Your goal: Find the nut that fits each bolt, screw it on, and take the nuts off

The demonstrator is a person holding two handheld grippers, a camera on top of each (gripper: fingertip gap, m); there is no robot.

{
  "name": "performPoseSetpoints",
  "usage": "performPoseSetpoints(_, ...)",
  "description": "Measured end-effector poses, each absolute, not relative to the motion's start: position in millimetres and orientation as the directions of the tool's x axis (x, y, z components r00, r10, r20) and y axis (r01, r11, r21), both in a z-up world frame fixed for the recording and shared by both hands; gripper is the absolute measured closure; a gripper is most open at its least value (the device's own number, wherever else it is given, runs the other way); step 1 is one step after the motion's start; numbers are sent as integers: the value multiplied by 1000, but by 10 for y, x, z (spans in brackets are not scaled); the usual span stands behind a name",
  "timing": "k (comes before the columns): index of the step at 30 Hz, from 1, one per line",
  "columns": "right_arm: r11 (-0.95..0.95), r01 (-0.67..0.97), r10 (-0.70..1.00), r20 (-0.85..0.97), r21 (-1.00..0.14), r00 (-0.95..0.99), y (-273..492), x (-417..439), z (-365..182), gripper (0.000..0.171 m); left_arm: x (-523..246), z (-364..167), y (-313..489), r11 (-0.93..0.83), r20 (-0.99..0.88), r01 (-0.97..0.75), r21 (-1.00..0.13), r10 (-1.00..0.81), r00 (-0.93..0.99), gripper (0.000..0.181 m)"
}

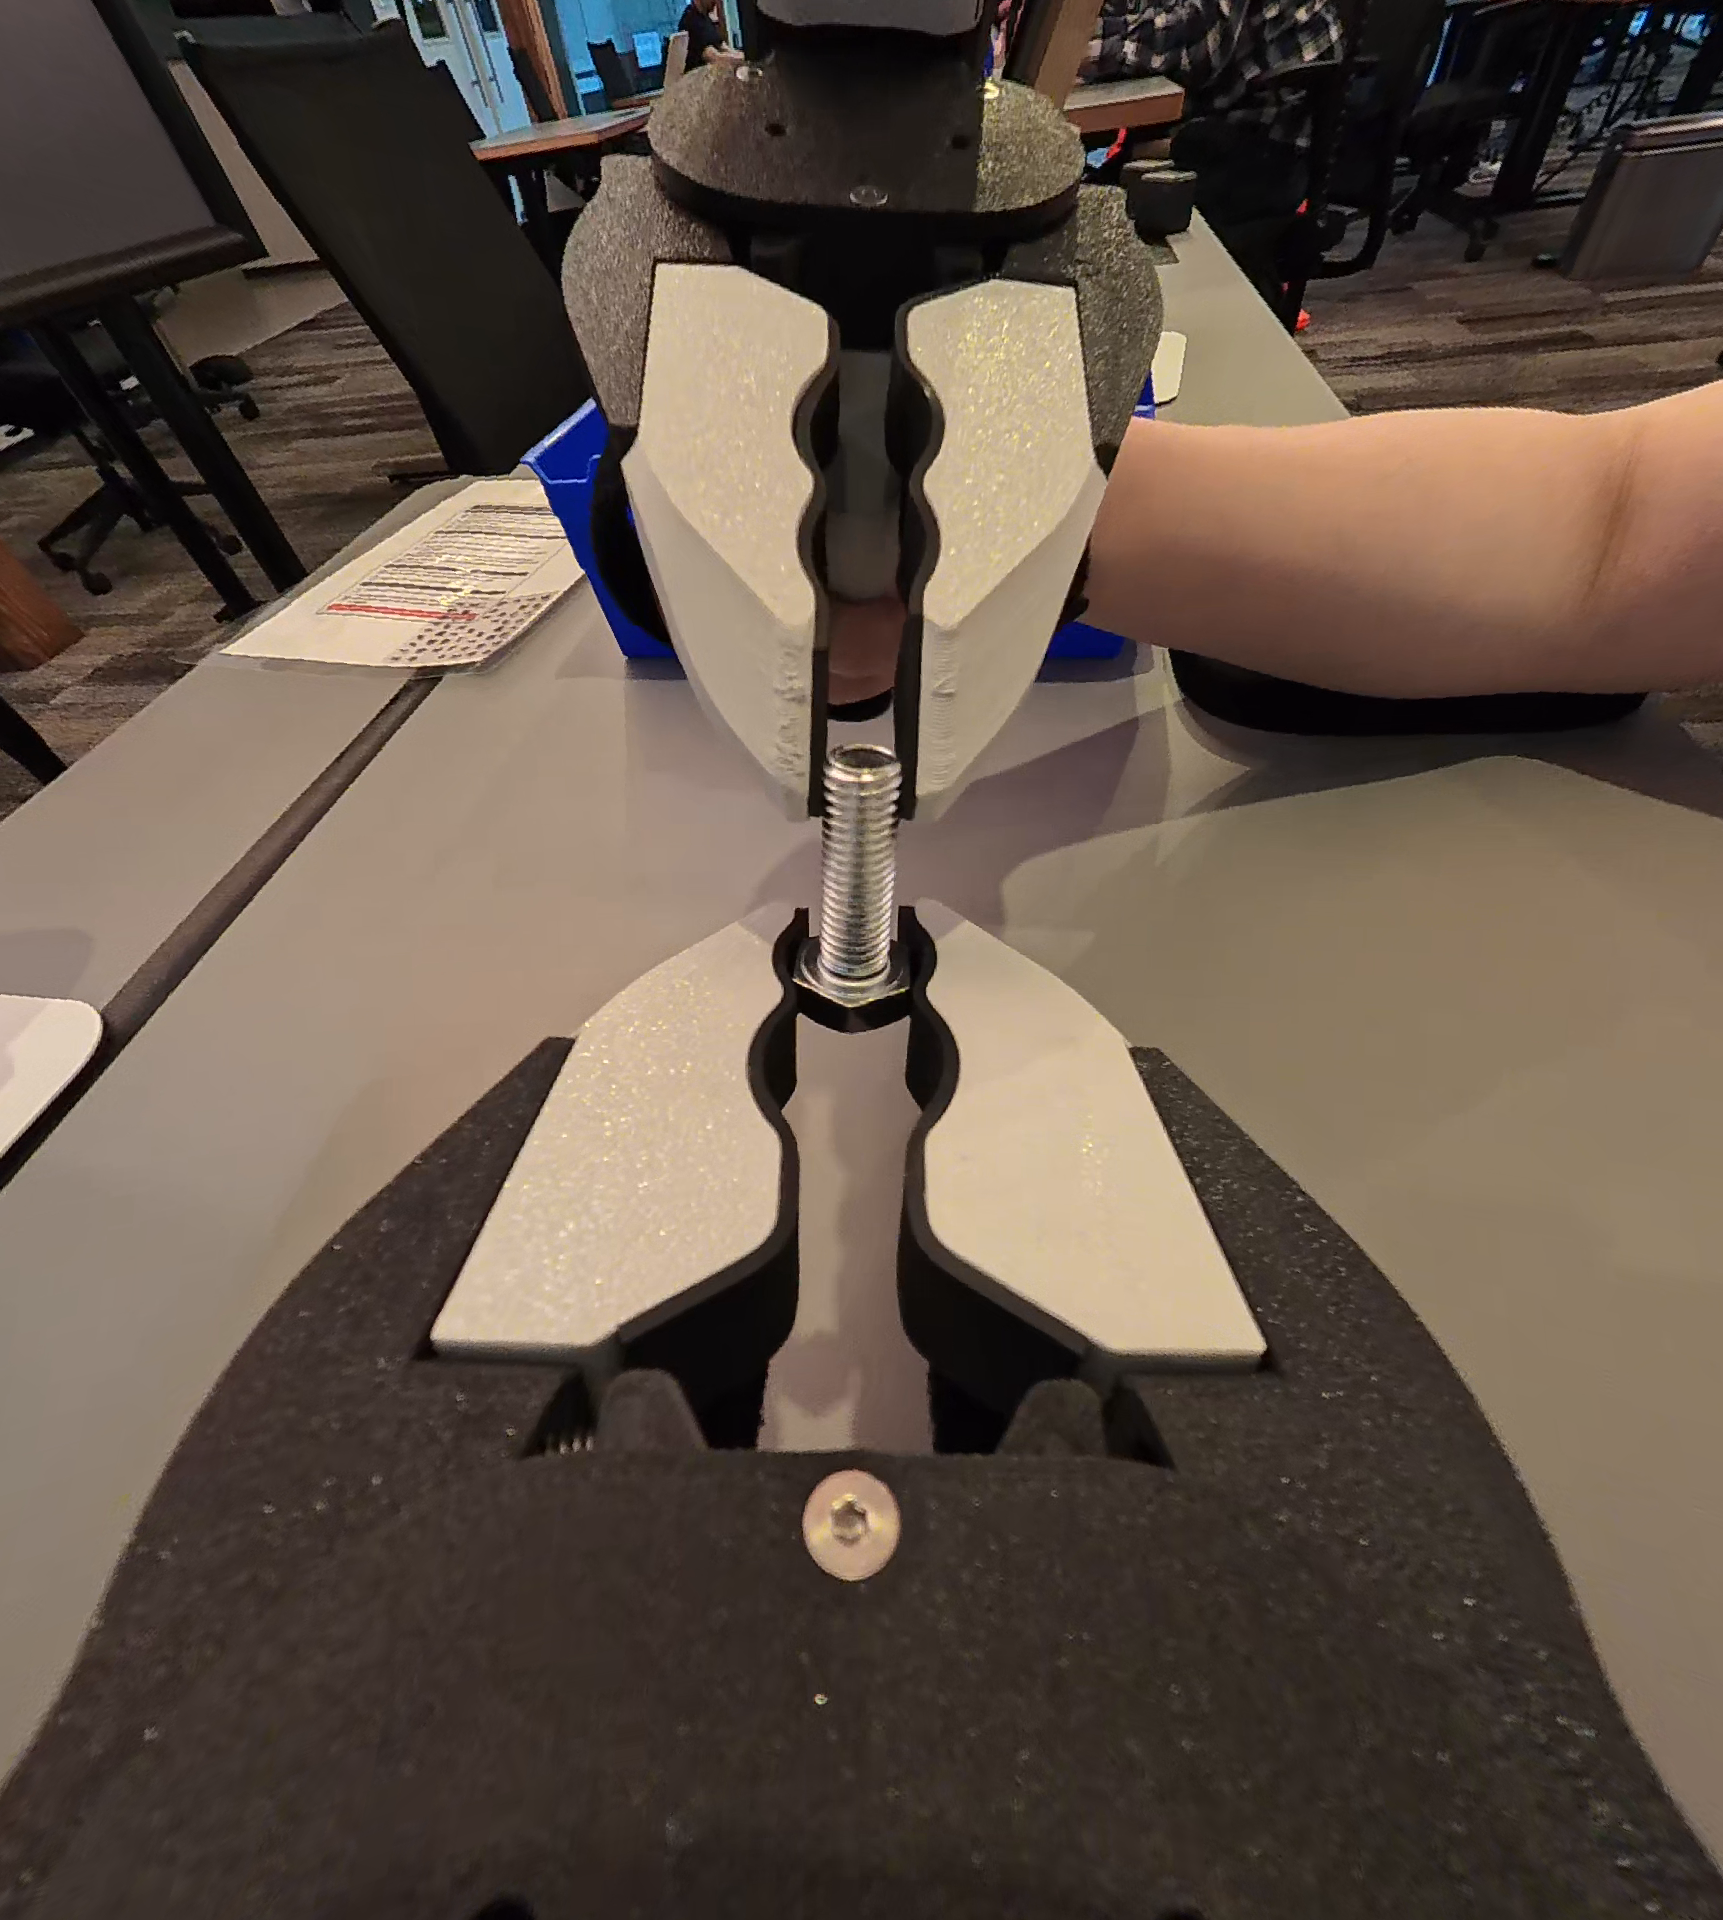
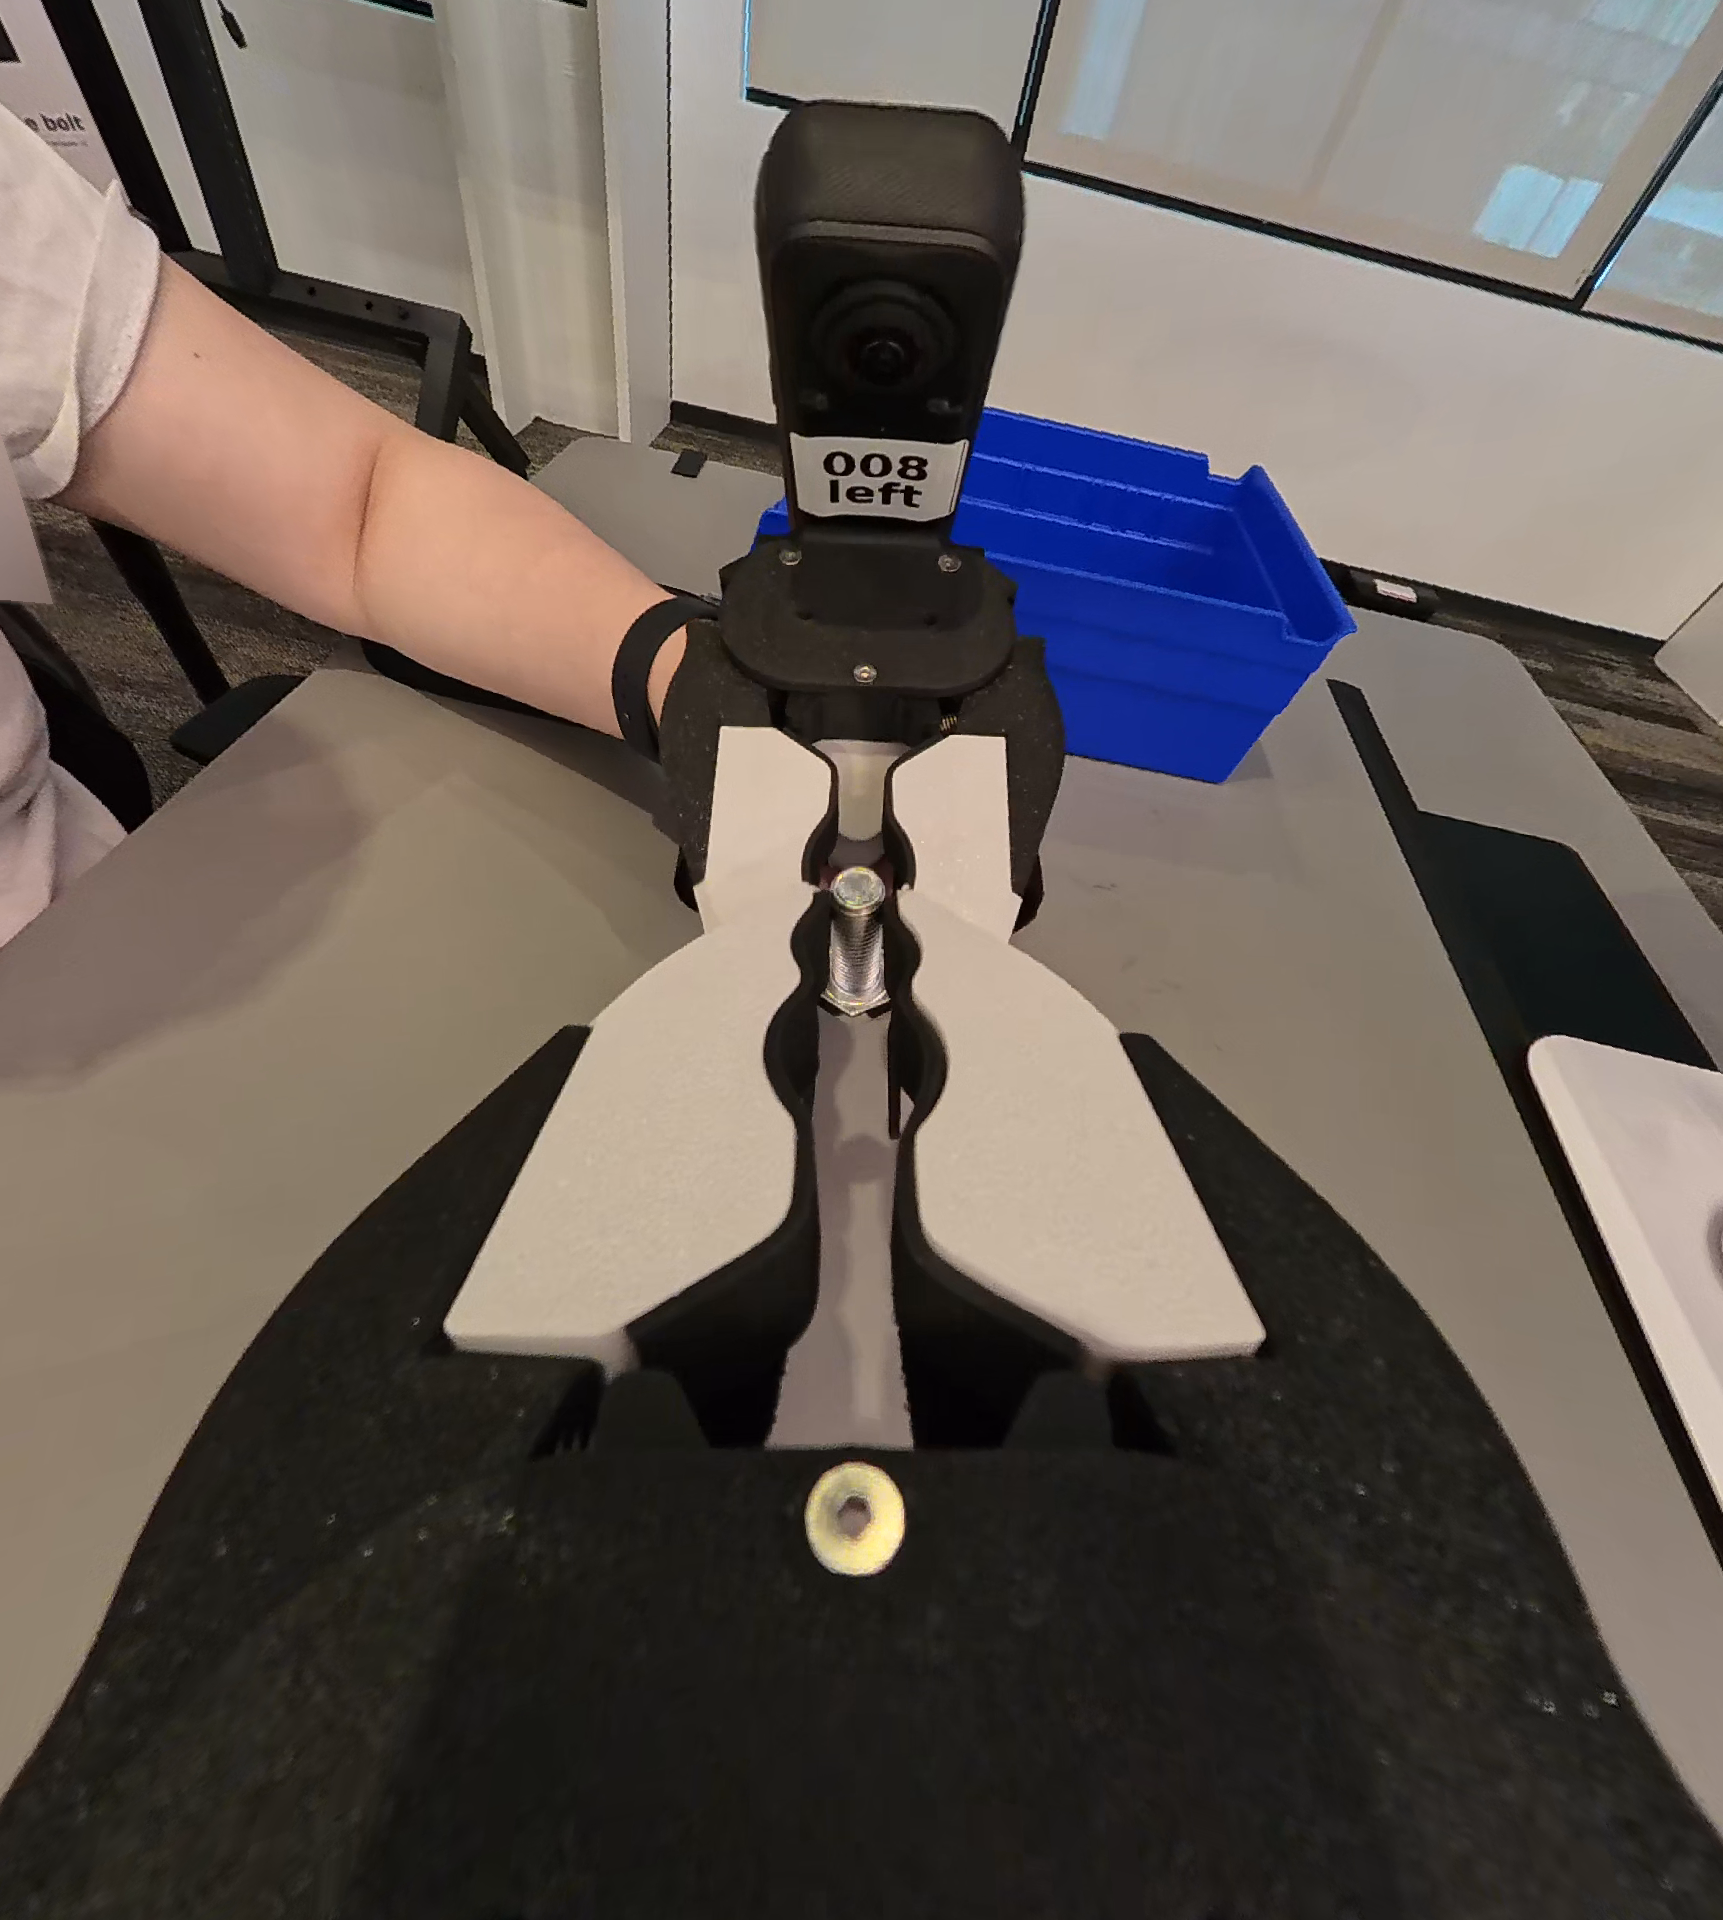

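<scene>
Left gripper (image 1: 855, 977) fingers clamp a hexagonal nut (image 1: 849, 995) on the shiny threaded bolt (image 1: 857, 862), right gripper (image 1: 859, 769) fingers pinching its tip

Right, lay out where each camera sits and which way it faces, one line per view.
Left wrist view: sits on the left tool, looking along its fingers across the grey table at the right tool facing it; the person's right forearm shows.
Right wrist view: sits on the right tool, looking the opposite way at the left tool and its camera; the left forearm and a sleeve show.
Shared: the bolt gripped between both tools, the blue bin, the table.
</scene>
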State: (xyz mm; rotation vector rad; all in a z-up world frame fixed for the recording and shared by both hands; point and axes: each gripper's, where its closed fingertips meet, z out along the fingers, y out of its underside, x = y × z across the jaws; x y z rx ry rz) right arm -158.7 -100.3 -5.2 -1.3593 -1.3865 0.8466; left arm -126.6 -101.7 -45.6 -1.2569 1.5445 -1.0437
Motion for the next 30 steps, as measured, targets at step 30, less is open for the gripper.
performPoseSetpoints(30, 150, 241, 971, 189, -959, 150, -962, -1504, 104, 152, -1269, -474, -946, 159, -142, -295, -942, -987, -79, 167)
